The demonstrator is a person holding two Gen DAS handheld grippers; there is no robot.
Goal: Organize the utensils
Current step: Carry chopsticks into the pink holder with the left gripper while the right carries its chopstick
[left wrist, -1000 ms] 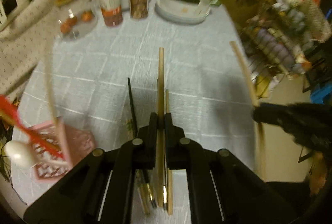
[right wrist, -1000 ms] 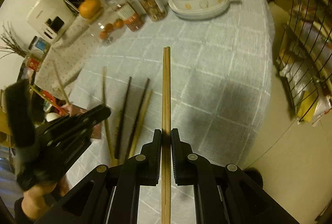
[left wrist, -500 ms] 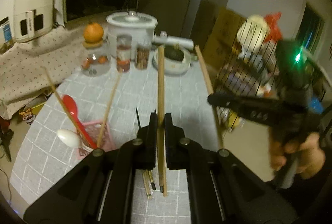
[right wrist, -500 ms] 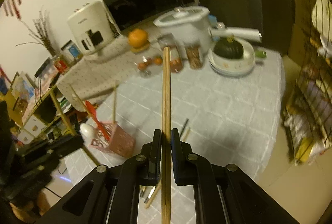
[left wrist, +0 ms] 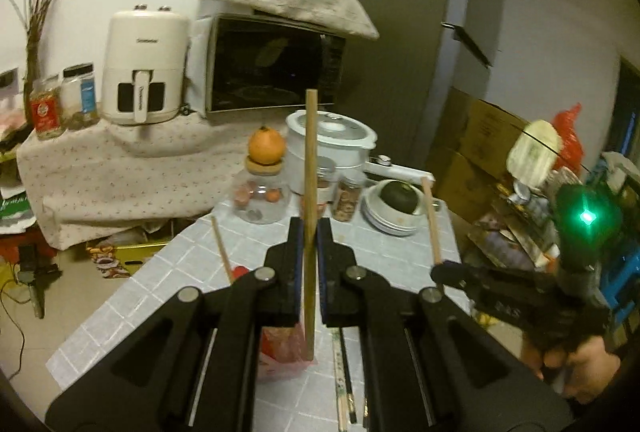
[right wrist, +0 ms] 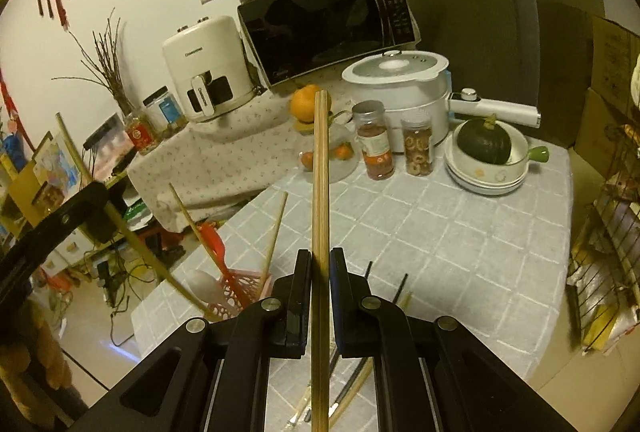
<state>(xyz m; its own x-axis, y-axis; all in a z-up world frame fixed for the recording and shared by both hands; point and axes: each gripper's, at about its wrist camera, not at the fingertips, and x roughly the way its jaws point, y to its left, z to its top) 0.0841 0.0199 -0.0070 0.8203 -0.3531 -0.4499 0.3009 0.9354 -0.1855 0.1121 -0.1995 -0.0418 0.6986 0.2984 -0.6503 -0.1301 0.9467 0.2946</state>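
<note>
2 grippers, left gripper (left wrist: 308,264) and right gripper (right wrist: 320,296), each clamped mid-shaft on light, stiff, slippery wooden chopsticks (right wrist: 321,212) raised over the table (right wrist: 460,252), right of the pink basket (right wrist: 236,292); loose chopsticks (right wrist: 352,396) lie nearest.

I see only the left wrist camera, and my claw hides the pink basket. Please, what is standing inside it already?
Observer: In the right wrist view, the pink basket holds a red spatula, a white spoon and upright basket chopsticks.
Operator: Thank you. At the right claw I see only one stick. Is it really one?
Observer: No, the right claw is shut on two wooden chopsticks, which lie side by side.
</note>
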